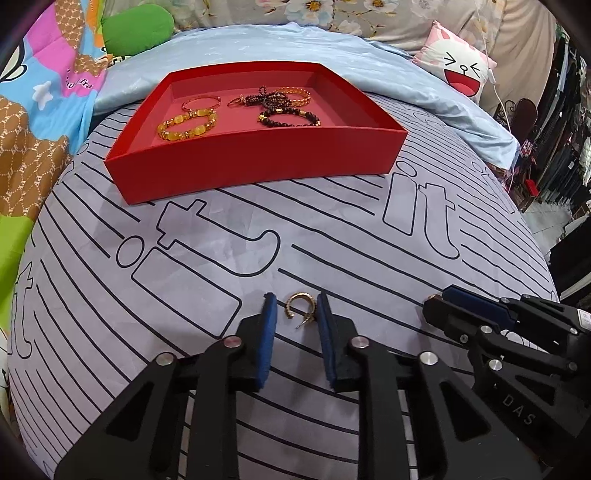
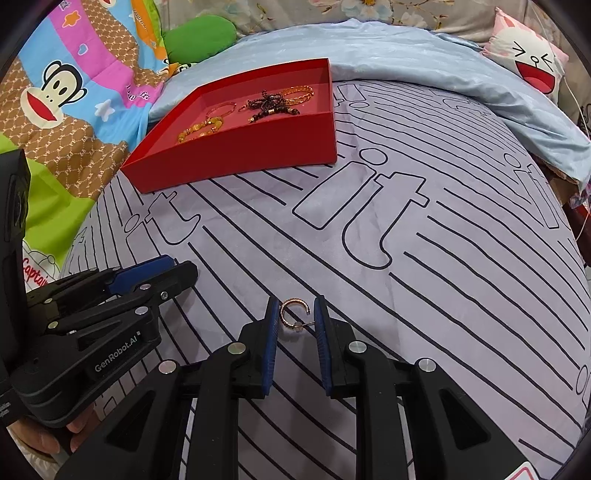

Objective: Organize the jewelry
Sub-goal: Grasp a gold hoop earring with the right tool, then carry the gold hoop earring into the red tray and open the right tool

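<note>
A gold hoop earring (image 1: 300,309) lies on the striped bed cover between the blue pads of my left gripper (image 1: 296,296). Its right side touches the right pad (image 1: 325,317); a thin gap shows at the left pad, so this gripper is open. My right gripper (image 2: 296,300) is shut on a second gold hoop earring (image 2: 293,314), hoop against one pad and post against the other. Each gripper shows in the other's view: the right gripper (image 1: 437,297) with a gold glint at its tip, the left gripper (image 2: 181,267) low on the left. A red tray (image 1: 258,166) farther back holds yellow-bead, dark-bead and gold bracelets.
The tray (image 2: 240,155) sits on a lilac bed cover (image 1: 332,240) with black stripes. Behind it lie a pale blue quilt (image 1: 406,85), a green cushion (image 1: 138,31) and a cartoon pillow (image 1: 458,62). A colourful blanket (image 2: 74,92) covers the left side. Dark clothes hang past the bed's right edge.
</note>
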